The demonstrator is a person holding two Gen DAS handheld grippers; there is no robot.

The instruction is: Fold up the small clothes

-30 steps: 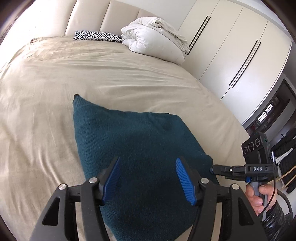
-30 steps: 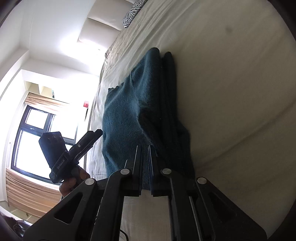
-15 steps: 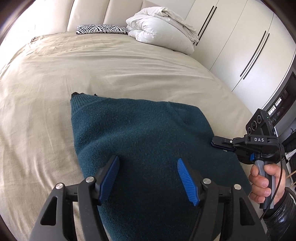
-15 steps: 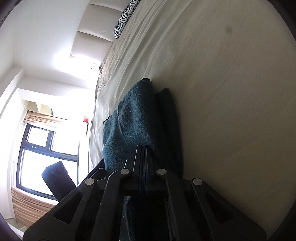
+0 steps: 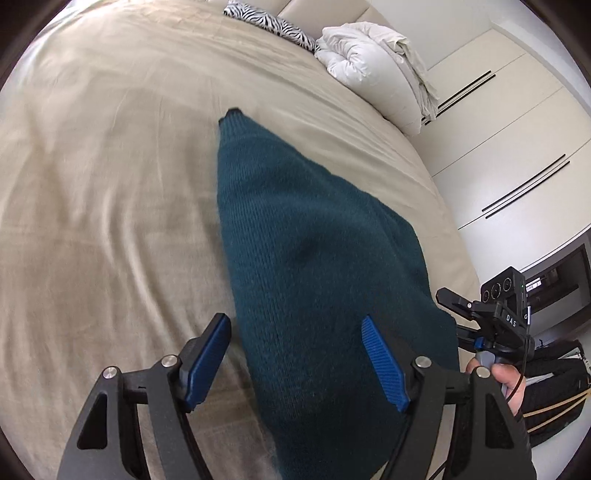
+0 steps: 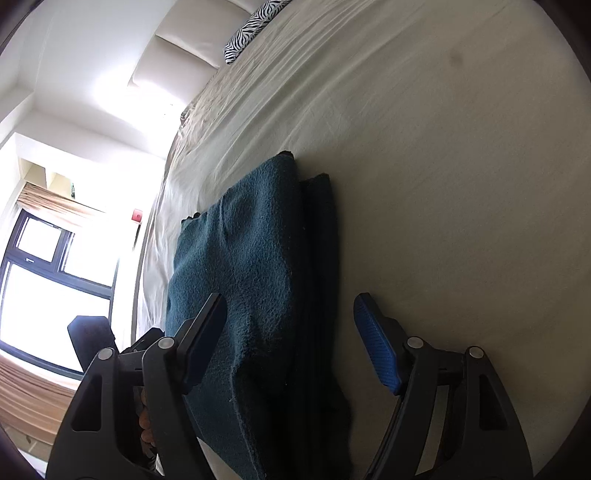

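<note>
A dark teal knitted garment [image 5: 314, 258] lies folded on the beige bed [image 5: 110, 184]. My left gripper [image 5: 295, 328] hangs low over its near end, jaws opening, with the garment's left edge between the blue pads [image 5: 380, 362] and untouched. In the right wrist view the garment [image 6: 251, 266] shows as a stack of layers. My right gripper [image 6: 290, 306] straddles its near corner, jaws opening, pads off the cloth. The right gripper [image 5: 454, 306] also shows at the garment's right edge, held by a hand [image 5: 506, 384].
A zebra-print pillow [image 5: 273, 26] and a bundled white duvet [image 5: 369, 62] lie at the head of the bed. White wardrobe doors [image 5: 517, 129] stand to the right, with a dark bag [image 5: 554, 398] below. A bright window [image 6: 44, 277] is beyond the bed's left side.
The right gripper was shut on the garment's folded edge and now stands open, off the cloth. The left gripper has rolled, sunk lower toward the garment's left edge and spread a little wider.
</note>
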